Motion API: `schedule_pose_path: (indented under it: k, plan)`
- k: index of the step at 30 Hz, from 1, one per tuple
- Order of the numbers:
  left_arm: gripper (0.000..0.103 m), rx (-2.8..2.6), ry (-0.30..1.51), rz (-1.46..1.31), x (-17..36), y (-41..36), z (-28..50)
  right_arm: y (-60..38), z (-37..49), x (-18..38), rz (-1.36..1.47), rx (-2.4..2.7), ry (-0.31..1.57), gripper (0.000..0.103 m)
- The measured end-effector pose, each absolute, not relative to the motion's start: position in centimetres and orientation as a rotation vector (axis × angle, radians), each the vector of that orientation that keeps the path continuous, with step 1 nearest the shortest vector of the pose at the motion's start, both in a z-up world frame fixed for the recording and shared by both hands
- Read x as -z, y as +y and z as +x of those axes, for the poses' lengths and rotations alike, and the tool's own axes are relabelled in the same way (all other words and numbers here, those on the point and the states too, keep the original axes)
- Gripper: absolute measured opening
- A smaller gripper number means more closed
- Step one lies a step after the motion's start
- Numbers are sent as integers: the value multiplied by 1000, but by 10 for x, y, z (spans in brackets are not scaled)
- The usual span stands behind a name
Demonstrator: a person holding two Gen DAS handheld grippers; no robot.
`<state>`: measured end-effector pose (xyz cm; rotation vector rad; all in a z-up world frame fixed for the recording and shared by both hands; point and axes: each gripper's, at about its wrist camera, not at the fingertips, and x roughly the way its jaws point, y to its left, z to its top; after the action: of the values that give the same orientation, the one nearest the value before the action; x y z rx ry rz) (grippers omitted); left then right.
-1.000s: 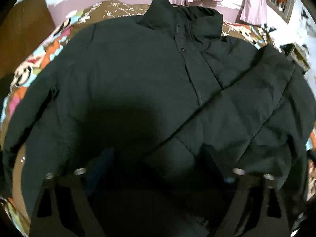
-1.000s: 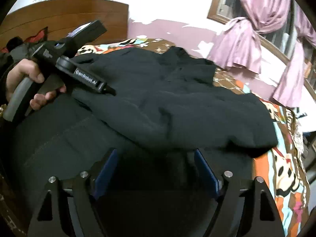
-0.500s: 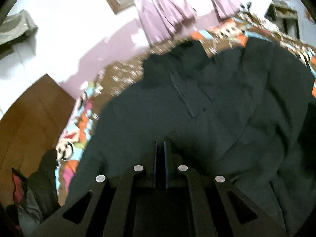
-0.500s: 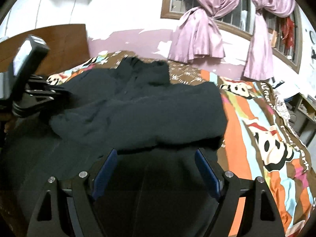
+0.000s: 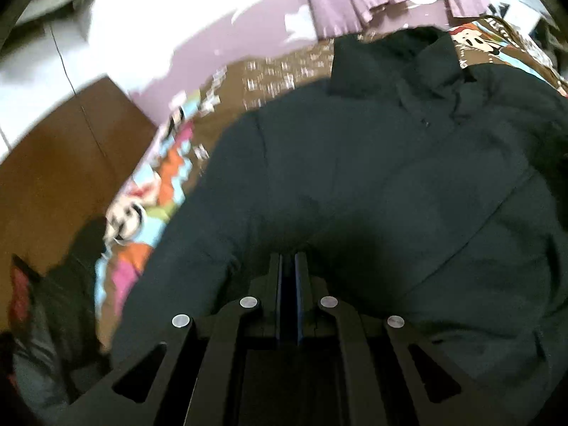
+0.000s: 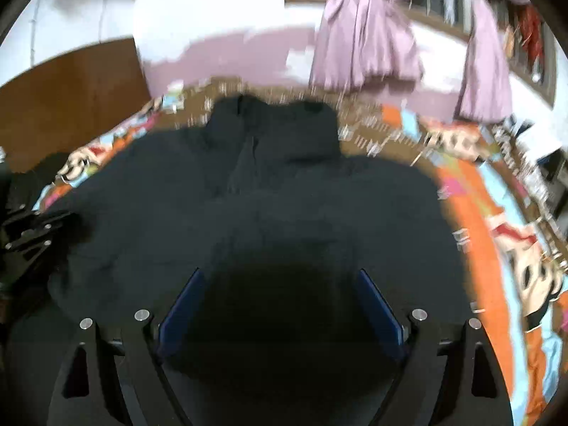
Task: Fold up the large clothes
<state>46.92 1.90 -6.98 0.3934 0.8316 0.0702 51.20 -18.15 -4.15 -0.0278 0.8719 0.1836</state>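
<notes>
A bed covered with a brown, orange and pale-blue cartoon-print bedspread (image 6: pixel 475 220) fills the lower part of both views. Behind it the plaster wall (image 6: pixel 220 10) is white above and mauve lower down, with patches where the mauve paint has flaked away. A dark wood-framed window (image 6: pixel 440 3) is hung with tied lilac satin curtains (image 6: pixel 365 42). A flat brown wooden headboard (image 5: pixel 64 163) stands at the left, with a heap of dark clothing (image 5: pixel 46 305) at its foot. The frames are motion-blurred.
</notes>
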Motion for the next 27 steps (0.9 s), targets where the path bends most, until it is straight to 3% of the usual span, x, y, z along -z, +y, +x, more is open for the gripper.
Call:
schedule_pose_path:
  k: [10, 13, 15, 17, 22, 24, 27]
  plan:
    - [11, 35, 823, 189, 61, 46, 467, -169, 530, 98, -111, -153, 999, 94]
    - [24, 67, 815, 51, 48, 66, 454, -166, 523, 105, -139, -135, 968, 94]
    - [44, 63, 820, -34, 42, 83, 443, -164, 521, 107, -150, -127, 955, 94]
    - [57, 39, 812, -112, 35, 101, 430, -164, 518, 107, -156, -122, 947, 94]
    - [66, -126, 797, -320, 25, 154, 391, -163, 513, 105, -173, -101, 911, 94]
    - [77, -219, 790, -371, 23, 173, 377, -160, 509, 105, -190, -86, 891, 94]
    - [83, -333, 741, -491, 25, 205, 354, -154, 503, 102, -227, -57, 852, 95]
